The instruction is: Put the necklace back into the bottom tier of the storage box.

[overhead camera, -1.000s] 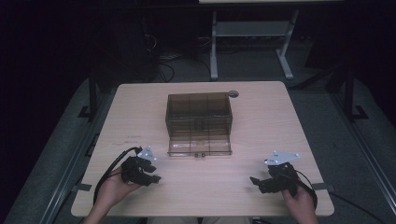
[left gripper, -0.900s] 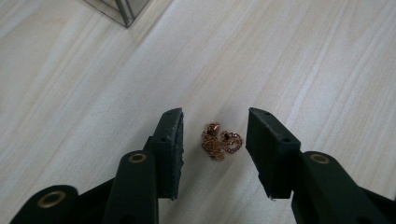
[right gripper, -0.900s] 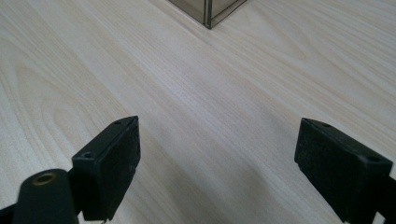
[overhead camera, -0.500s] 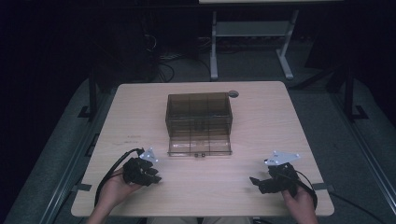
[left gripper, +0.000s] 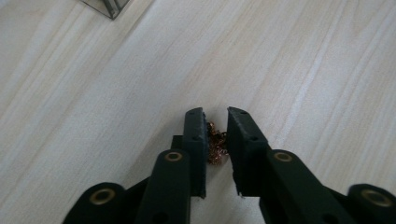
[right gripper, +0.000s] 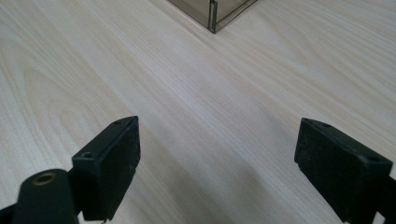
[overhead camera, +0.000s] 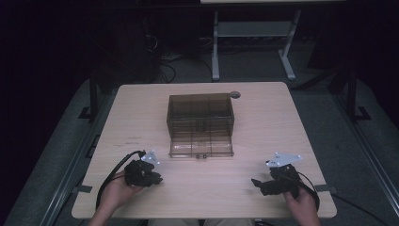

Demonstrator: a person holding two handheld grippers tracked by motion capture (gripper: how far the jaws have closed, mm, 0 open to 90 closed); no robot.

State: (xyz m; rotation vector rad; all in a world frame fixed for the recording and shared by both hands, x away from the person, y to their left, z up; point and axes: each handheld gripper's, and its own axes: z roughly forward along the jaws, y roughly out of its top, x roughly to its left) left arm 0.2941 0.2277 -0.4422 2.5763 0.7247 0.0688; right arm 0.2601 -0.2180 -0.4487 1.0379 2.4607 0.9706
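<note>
A small copper-coloured tangle (left gripper: 215, 142) lies on the light wooden table (overhead camera: 141, 122) between the jaws of my left gripper (left gripper: 217, 116). The jaws have just been closing and their pads now press on it from both sides. In the high view my left gripper (overhead camera: 157, 179) rests at the front left, held in a hand. At the front right my right gripper (overhead camera: 256, 182) stands wide open over bare wood, with nothing between its jaws (right gripper: 219, 140). A smoky transparent box (overhead camera: 201, 123) with compartments sits at the table's middle, its lid lying open towards me.
The box's corners show at the top of the left gripper view (left gripper: 108, 5) and the right gripper view (right gripper: 212, 11). A small round grey cap (overhead camera: 235, 94) sits by the far edge. A white-legged stand (overhead camera: 249, 28) and floor cables lie beyond the table.
Both hands keep their places. In the high view the left gripper's jaws look drawn closer together than a second ago.
</note>
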